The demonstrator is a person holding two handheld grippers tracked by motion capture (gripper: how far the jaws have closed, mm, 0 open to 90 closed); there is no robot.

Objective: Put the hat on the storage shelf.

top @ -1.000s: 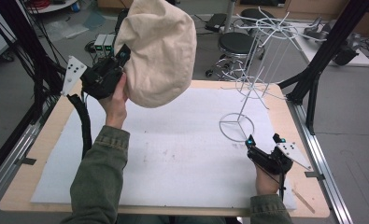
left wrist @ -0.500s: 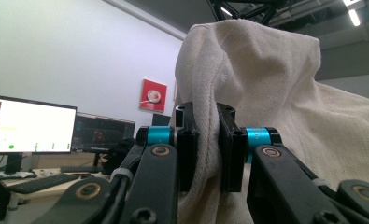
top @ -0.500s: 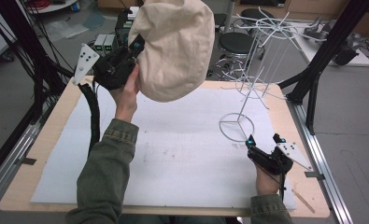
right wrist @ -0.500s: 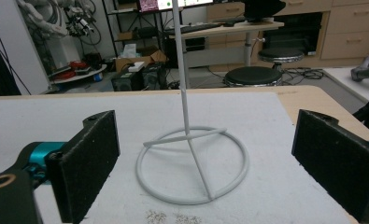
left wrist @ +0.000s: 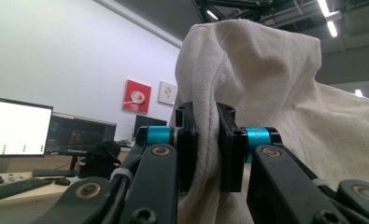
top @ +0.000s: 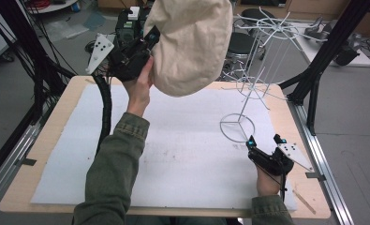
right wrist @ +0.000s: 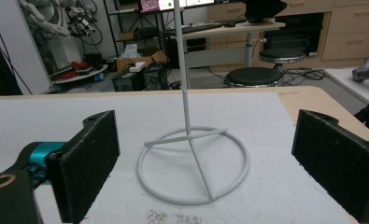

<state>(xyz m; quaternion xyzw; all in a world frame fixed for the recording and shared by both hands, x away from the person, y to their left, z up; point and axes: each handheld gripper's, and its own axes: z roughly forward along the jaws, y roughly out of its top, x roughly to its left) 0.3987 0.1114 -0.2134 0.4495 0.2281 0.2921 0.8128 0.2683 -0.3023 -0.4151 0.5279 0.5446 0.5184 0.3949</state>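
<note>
A cream cloth hat (top: 189, 42) hangs high over the table's far left side, near the top of a white wire stand (top: 260, 56). My left gripper (top: 151, 40) is shut on the hat's edge; in the left gripper view the cloth (left wrist: 247, 93) is pinched between its black pads (left wrist: 188, 144). The stand's ring base (top: 237, 127) rests on the white mat (top: 182, 154). My right gripper (top: 263, 142) rests on the mat at the near right, open, its jaws pointing at the ring base (right wrist: 191, 163) with nothing between them.
A wooden table edge (top: 47, 136) frames the mat. Black frame posts (top: 332, 51) rise at the right and left. A round stool (top: 241, 44) stands behind the table. Left cable (top: 105, 108) trails down across the mat's left side.
My left gripper has carried the hat up and to the right, toward the top of the wire stand. The right gripper has kept still.
</note>
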